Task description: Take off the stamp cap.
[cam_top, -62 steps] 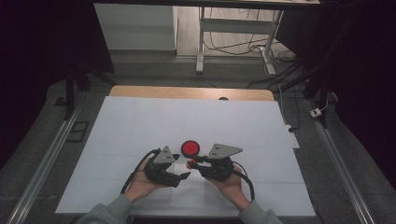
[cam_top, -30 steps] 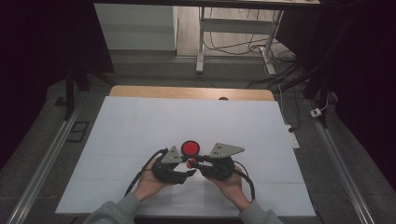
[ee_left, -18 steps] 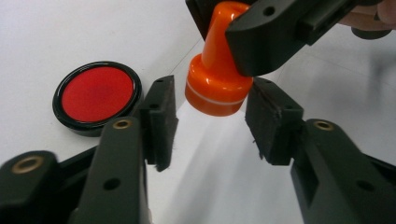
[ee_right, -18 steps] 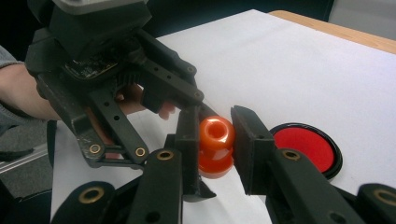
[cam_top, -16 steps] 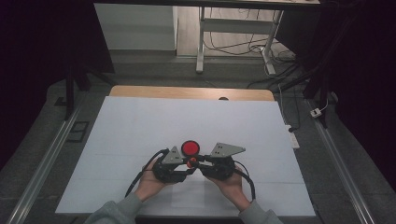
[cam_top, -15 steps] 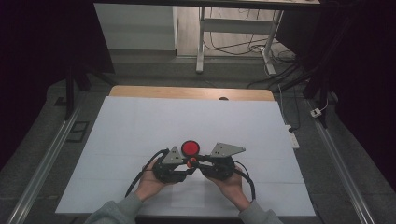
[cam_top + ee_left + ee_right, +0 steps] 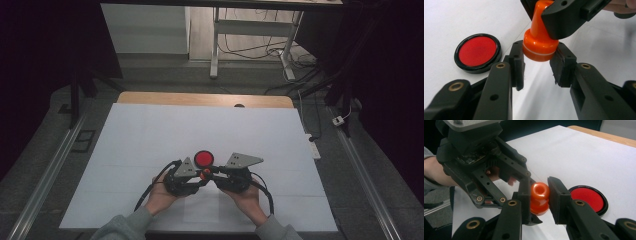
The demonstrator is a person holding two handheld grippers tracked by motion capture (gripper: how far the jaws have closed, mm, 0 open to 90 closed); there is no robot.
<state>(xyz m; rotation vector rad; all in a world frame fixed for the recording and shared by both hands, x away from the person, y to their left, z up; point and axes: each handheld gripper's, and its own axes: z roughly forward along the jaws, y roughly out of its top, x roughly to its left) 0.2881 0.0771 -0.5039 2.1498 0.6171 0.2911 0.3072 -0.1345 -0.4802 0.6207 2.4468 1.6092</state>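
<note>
A white sheet [image 7: 150, 150] covers the desk, leaving a strip of pale wood [image 7: 205, 99] bare at its far edge, and beyond it lie a grey floor with trailing cables [image 7: 260, 47] and a metal frame's legs [image 7: 215, 45], the room's sides dark. Near the sheet's front edge the left gripper [image 7: 199, 176] has just been closing its jaws, now clamped on the wide base of a glossy orange plastic stamp [image 7: 539, 40]. The right gripper [image 7: 214, 171] has its jaws clamped on the stamp's knobbed handle, holding it just above the sheet beside a round red ink pad in a black rim [image 7: 203, 159].
</note>
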